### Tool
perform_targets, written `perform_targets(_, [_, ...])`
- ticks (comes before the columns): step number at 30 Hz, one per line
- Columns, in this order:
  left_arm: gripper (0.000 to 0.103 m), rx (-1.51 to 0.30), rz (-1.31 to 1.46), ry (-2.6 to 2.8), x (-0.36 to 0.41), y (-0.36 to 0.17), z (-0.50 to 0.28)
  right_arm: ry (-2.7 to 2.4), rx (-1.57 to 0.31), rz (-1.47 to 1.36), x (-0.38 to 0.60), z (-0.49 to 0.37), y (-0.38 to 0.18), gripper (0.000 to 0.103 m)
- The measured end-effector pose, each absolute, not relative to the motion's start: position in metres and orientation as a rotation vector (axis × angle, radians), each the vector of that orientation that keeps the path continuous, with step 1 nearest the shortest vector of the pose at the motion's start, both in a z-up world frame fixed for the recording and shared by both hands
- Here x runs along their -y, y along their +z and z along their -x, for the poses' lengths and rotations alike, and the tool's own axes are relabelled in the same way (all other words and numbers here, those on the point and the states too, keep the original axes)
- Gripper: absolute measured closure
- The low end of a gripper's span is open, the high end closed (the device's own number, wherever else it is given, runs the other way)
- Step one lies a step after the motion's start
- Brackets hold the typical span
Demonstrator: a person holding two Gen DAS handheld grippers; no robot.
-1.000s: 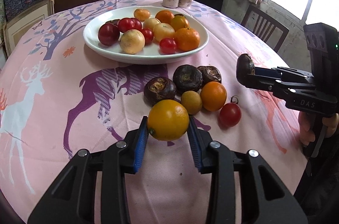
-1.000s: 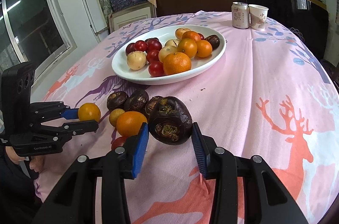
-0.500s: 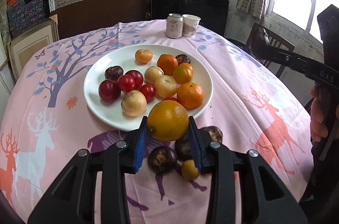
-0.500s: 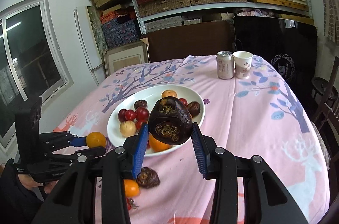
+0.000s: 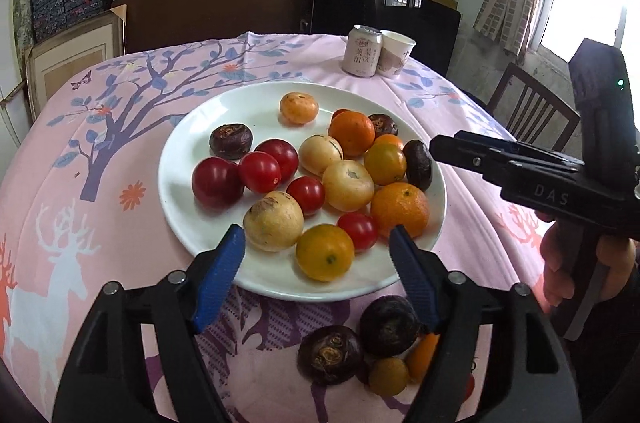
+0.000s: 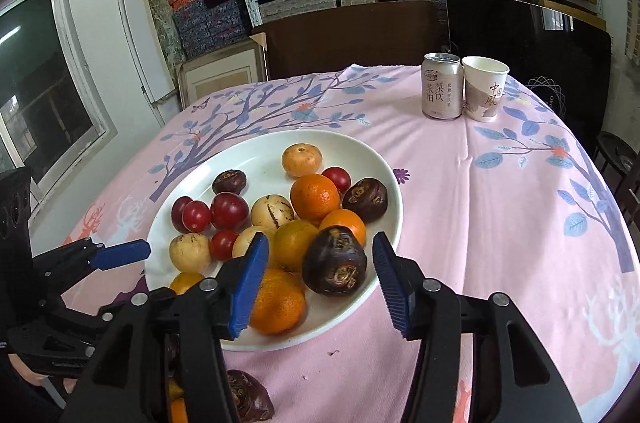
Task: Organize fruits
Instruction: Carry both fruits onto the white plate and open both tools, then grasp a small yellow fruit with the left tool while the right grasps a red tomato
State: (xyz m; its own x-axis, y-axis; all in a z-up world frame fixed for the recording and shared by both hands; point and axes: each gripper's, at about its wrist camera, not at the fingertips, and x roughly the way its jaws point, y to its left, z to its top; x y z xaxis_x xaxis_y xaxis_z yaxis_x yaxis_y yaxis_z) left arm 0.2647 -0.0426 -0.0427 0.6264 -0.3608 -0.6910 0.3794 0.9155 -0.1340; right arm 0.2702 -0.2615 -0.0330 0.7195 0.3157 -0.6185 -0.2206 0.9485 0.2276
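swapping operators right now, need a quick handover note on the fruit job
Left gripper: jaws opening, yellow-orange citrus lies free on the white round plate.
Right gripper: jaws opening, dark brown water chestnut rests on the plate between them.
Done: most fruit is plated.
Left: two dark chestnuts, a small yellow fruit and an orange one on the pink tablecloth.
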Motion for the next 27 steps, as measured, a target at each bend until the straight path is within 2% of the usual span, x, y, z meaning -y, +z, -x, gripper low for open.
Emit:
perform_targets(4, [0.030, -0.796, -0.053, -0.449, 0.033, -0.047, -0.242, 0.314, -0.683, -0.179, 0.278, -0.248, -0.035, 0.046])
perform_targets(6, [0.030, -0.825, -0.062, -0.459, 0.028, -0.054, -0.234, 0.333, -0.692, -0.200, 0.285, -0.237, -0.039, 0.040])
perform_targets(10, [0.030, -0.881, -0.080, -0.433, 0.021, -0.072, -0.221, 0.398, -0.750, -0.231, 0.286, -0.216, -0.047, 0.040])
perform_targets(17, [0.029, -0.874, -0.085, -0.429, 0.020, -0.073, -0.216, 0.577, -0.886, -0.045, 0.224, -0.151, -0.062, 0.040])
perform_targets(19, [0.029, -0.875, -0.090, -0.430, 0.021, -0.074, -0.214, 0.559, -0.918, -0.001, 0.210, -0.141, -0.070, 0.044])
perform_targets(24, [0.029, -0.892, -0.104, -0.448, 0.023, -0.077, -0.205, 0.496, -0.940, 0.039, 0.190, -0.142, -0.080, 0.064])
perform_targets(27, [0.029, -0.902, -0.125, -0.470, 0.026, -0.080, -0.198, 0.487, -0.939, 0.031, 0.188, -0.144, -0.081, 0.067])
